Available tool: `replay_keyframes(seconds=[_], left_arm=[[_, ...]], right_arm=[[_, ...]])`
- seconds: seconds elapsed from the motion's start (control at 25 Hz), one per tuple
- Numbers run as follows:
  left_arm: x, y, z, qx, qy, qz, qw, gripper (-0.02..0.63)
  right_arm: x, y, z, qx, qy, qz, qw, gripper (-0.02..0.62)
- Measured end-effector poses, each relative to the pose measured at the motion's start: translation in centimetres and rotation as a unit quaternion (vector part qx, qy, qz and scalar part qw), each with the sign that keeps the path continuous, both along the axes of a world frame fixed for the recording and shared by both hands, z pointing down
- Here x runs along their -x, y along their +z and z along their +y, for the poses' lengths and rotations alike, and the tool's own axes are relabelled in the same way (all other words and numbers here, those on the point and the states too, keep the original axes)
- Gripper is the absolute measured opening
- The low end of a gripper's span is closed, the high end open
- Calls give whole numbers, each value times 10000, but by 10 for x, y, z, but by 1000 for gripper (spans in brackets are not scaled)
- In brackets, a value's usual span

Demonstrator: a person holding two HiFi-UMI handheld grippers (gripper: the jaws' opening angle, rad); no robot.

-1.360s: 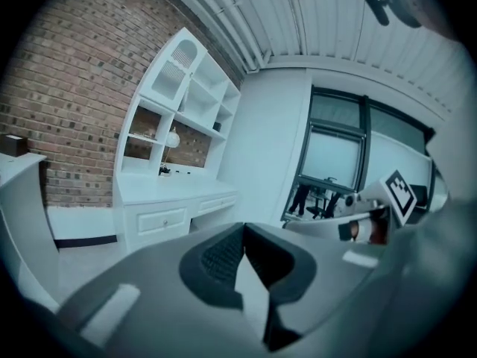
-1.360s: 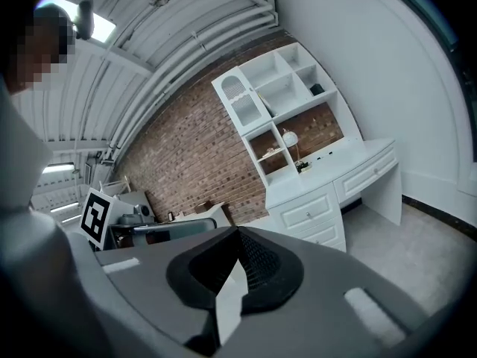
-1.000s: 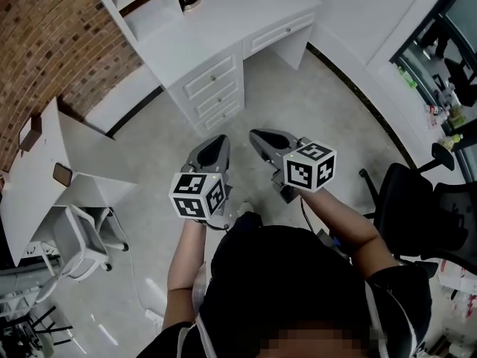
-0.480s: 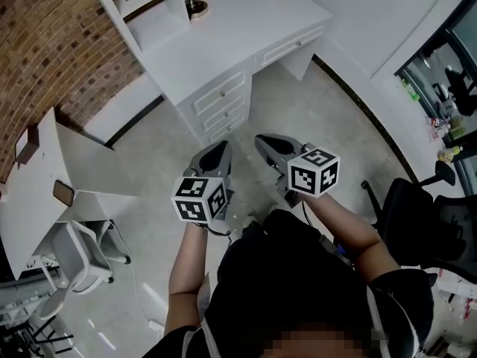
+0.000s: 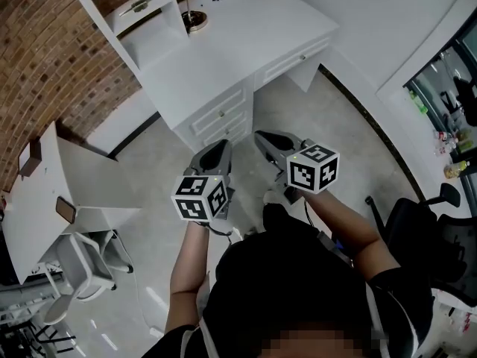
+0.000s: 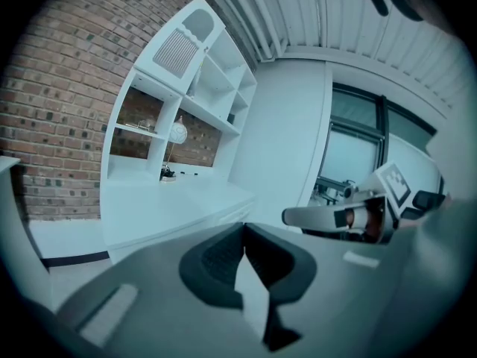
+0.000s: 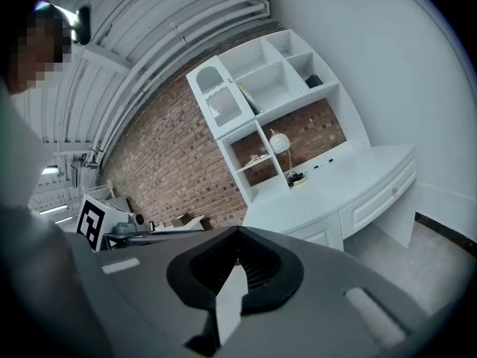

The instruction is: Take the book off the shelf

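While both grippers (image 6: 244, 224) (image 7: 239, 228) hover, jaws meet; nothing held.

The head view looks steeply down from above the person (image 5: 298, 289), past both grippers to the floor (image 5: 149, 155) and the white desk (image 5: 223, 58) ahead. The shelf unit (image 5: 123, 10) is cut off at that view's top edge. The left gripper view rides low behind the left gripper (image 6: 242, 230), facing nearly level at the desk, shelf unit and brick wall (image 6: 59, 88), which seem well apart from it through the bending lens. The right gripper view, behind the right gripper (image 7: 237, 263), faces likewise from just beside. It shares those three things, and each gripper view catches the other gripper at its edge.
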State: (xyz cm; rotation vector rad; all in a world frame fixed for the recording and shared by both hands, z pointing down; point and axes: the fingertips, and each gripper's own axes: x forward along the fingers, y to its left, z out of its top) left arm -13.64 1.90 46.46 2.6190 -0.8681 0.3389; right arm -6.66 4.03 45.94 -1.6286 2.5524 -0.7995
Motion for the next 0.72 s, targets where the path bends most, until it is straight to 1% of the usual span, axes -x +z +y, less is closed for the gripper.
replay_keyframes(seconds=[0.16,0.36,0.56,0.72], left_arm=[[-32,-6,-27,-9,-67,-8,10000,8],[-70,-9,-53,118,-134,148,9997,8],[-102,-10,-76,31,-258,77,9996,8],[-124,-8,-82,-10,-326,5,9995,8]], right_arm=[[-30,-8,-33,-52,-142,31,9999,-5],[-66,-11,-64,-92,-332,96,9994,-5],[-98,-12,-88,-122,-504,125,9986,-5],[-118,-6,-100,-66,-625,91,9980,-5]])
